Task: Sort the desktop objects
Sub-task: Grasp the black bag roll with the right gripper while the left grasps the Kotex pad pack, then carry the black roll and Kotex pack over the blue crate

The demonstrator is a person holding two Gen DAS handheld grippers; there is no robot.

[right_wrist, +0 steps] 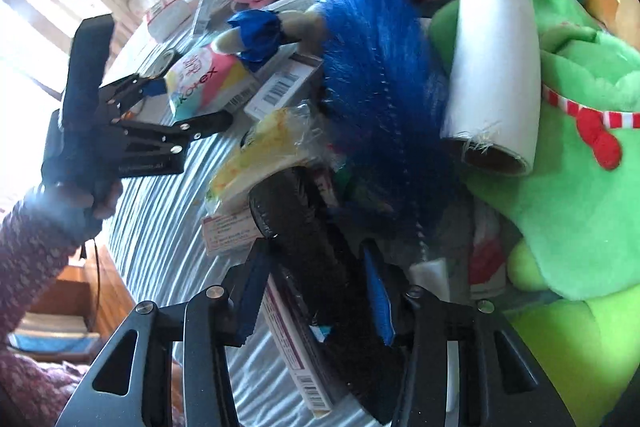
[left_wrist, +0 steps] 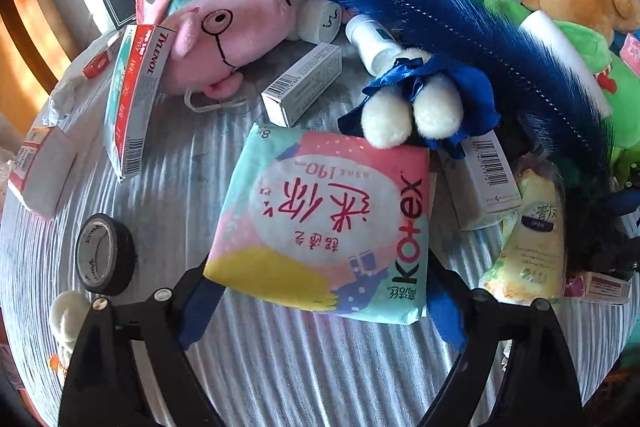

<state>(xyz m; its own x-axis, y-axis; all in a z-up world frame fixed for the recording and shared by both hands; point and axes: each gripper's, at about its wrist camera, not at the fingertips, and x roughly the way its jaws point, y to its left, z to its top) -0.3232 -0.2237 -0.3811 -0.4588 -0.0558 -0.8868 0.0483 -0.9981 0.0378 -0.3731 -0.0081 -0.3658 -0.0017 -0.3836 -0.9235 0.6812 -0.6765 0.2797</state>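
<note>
1. Kotex pack lies flat on the striped cloth at the near edge of the clutter, its far edge under the feet of a small blue-dressed plush.
2. The left gripper has its jaws spread to either side of the pack's near corners; the blue pads flank it, and I cannot tell whether they touch it yet. This looks like the approach-to-grasp step for one item of the sort.
3. The right gripper is also spread, straddling a dark handle at the base of the blue feather duster, not visibly clamped.
4. Next, the left jaws probably need to close on the pack, which is soft and will squash.
5. Lifting should drag it clear of the plush, which may tumble; the black tape roll sits just beside the left finger.
</note>
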